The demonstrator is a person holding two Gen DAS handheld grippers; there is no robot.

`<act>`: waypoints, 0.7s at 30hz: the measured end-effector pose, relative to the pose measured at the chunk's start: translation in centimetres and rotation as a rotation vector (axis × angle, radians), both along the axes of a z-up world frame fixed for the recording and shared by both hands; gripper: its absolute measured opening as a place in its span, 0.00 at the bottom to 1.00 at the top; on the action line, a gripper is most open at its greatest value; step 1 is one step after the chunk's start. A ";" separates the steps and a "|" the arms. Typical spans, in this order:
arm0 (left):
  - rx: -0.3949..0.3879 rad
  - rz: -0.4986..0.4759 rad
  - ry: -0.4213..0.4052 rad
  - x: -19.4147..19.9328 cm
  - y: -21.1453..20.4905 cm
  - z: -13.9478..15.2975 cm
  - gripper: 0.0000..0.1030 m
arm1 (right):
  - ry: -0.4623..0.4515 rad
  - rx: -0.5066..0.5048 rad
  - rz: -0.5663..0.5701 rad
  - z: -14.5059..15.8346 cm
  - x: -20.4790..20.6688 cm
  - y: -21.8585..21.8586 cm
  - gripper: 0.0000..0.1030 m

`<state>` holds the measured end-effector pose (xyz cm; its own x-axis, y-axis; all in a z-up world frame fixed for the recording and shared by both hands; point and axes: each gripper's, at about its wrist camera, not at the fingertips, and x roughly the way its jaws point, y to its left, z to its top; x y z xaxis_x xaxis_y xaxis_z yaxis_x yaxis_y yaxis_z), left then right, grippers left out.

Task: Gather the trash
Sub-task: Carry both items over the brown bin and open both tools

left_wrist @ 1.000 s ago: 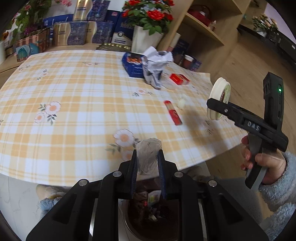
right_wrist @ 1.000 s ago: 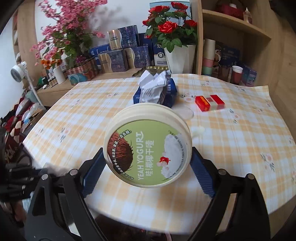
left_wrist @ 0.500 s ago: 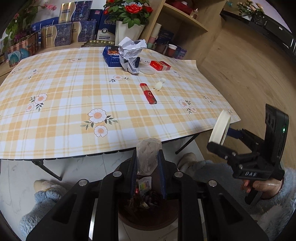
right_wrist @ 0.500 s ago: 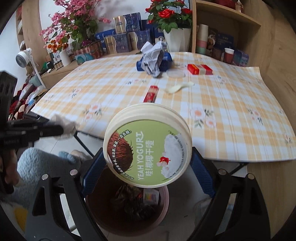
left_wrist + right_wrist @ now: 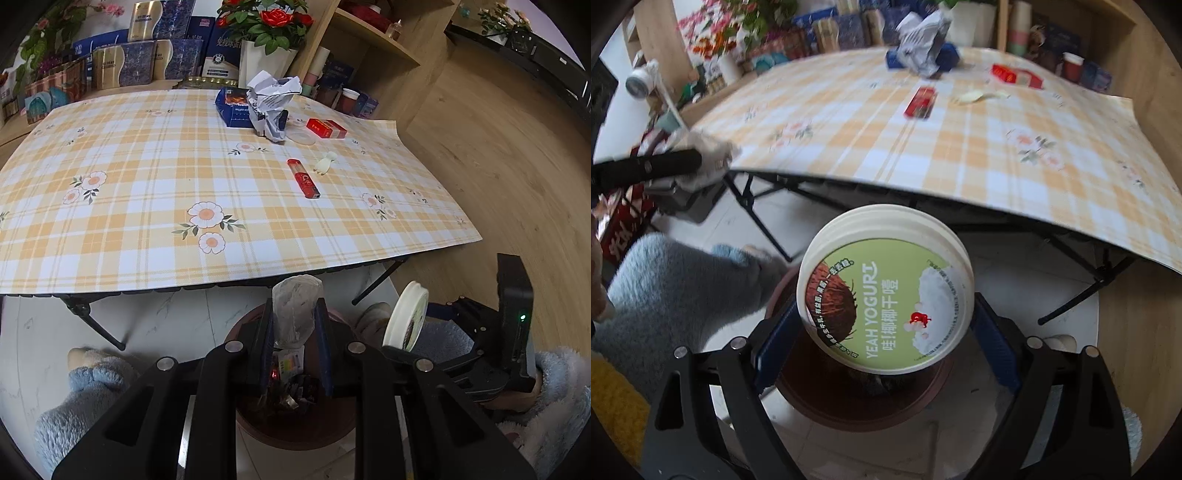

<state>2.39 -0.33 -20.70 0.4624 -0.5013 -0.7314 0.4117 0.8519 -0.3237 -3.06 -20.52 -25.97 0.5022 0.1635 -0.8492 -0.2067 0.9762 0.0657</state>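
Folding table (image 5: 380,275) on black legs, under an orange-and-white plaid cloth (image 5: 147,192) printed with daisies. Pale marbled tile (image 5: 177,314) below it; wood-plank floor (image 5: 498,155) to the right. Behind: wooden shelving (image 5: 373,44), a white pot of red roses (image 5: 266,37), a row of blue and gold boxes (image 5: 147,55), pink blossoms (image 5: 713,33) at far left. Soft, even daylight.
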 end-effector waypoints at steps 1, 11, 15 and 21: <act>0.000 0.001 0.002 0.0 0.1 -0.1 0.20 | 0.019 -0.013 0.011 -0.4 0.2 0.3 0.85; -0.007 0.011 0.015 0.3 0.6 -0.6 0.20 | 0.158 -0.064 0.091 -3.3 0.7 2.2 0.86; -0.005 0.007 0.018 0.2 0.5 -0.8 0.20 | 0.175 -0.069 0.089 -3.6 1.0 2.3 0.87; 0.009 0.009 0.029 0.3 0.5 -1.2 0.20 | 0.187 -0.053 0.055 -3.3 1.2 1.8 0.91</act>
